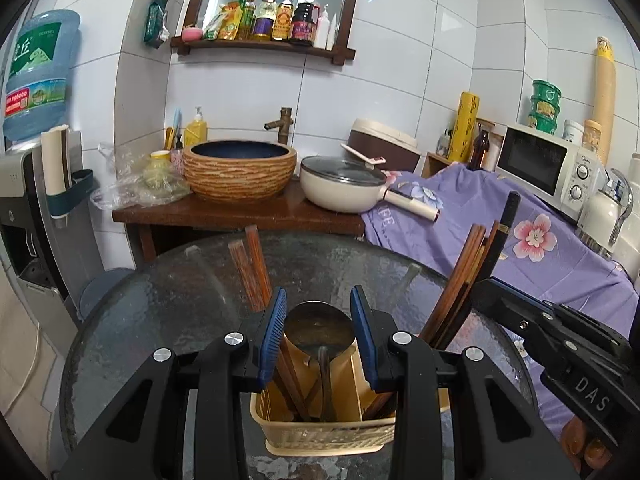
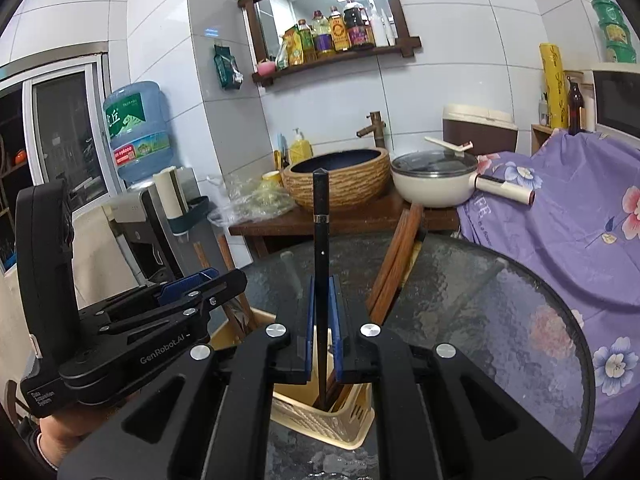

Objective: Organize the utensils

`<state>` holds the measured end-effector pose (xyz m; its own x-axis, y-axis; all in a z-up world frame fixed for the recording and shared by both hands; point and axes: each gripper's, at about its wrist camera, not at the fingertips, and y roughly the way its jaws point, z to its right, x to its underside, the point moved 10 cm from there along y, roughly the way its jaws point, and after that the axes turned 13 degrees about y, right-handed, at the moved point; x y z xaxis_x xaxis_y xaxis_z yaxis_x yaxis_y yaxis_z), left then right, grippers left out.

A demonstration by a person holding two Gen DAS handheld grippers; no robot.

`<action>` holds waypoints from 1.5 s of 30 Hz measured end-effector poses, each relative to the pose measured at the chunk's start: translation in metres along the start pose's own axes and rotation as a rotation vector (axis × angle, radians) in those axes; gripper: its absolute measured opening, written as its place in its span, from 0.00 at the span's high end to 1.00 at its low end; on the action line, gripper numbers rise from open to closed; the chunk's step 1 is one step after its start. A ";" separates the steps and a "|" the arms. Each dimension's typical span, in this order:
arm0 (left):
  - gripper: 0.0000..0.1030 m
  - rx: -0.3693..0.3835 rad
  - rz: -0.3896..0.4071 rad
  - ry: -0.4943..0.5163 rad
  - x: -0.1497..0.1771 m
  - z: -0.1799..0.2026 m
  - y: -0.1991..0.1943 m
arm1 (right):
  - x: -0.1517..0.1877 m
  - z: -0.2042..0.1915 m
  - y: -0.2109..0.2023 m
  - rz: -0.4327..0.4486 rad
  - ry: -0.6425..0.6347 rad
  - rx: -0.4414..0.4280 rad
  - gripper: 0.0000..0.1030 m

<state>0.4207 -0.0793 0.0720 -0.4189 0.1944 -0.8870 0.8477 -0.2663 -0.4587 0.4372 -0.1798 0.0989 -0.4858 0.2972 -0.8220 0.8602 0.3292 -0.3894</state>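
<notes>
A beige utensil basket [image 1: 328, 434] stands on the round glass table [image 1: 168, 312], also in the right wrist view [image 2: 320, 416]. It holds brown wooden chopsticks [image 1: 456, 292] and a metal ladle [image 1: 318, 326]. My left gripper [image 1: 318, 320] is open, its blue pads either side of the ladle bowl without touching it. My right gripper [image 2: 322, 312] is shut on a black chopstick [image 2: 320, 240], held upright with its lower end inside the basket. The right gripper also shows in the left wrist view [image 1: 496, 284].
Behind the table a wooden counter [image 1: 240, 212] carries a woven-look basin [image 1: 240, 170] and a cream lidded pan [image 1: 344, 184]. A purple floral cloth [image 1: 520, 232] covers the right side, with a microwave [image 1: 544, 164]. A water dispenser [image 1: 28, 208] stands left.
</notes>
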 end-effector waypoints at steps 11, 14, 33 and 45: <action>0.67 0.000 -0.052 -0.003 0.025 0.001 0.013 | 0.018 0.006 0.003 0.009 -0.045 0.034 0.90; 0.57 0.000 -0.038 -0.012 0.025 0.000 0.006 | 0.017 0.008 -0.001 0.021 -0.043 0.025 0.63; 0.06 -0.138 0.088 -0.022 0.100 -0.024 -0.102 | 0.095 0.045 -0.089 0.106 -0.058 0.092 0.09; 0.06 -0.191 0.109 -0.076 0.207 -0.003 -0.176 | 0.210 0.024 -0.170 0.163 -0.115 0.075 0.06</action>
<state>0.1864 0.0109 -0.0306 -0.3385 0.1003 -0.9356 0.9325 -0.0972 -0.3478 0.1925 -0.1943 -0.0175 -0.3224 0.2350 -0.9170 0.9371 0.2161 -0.2741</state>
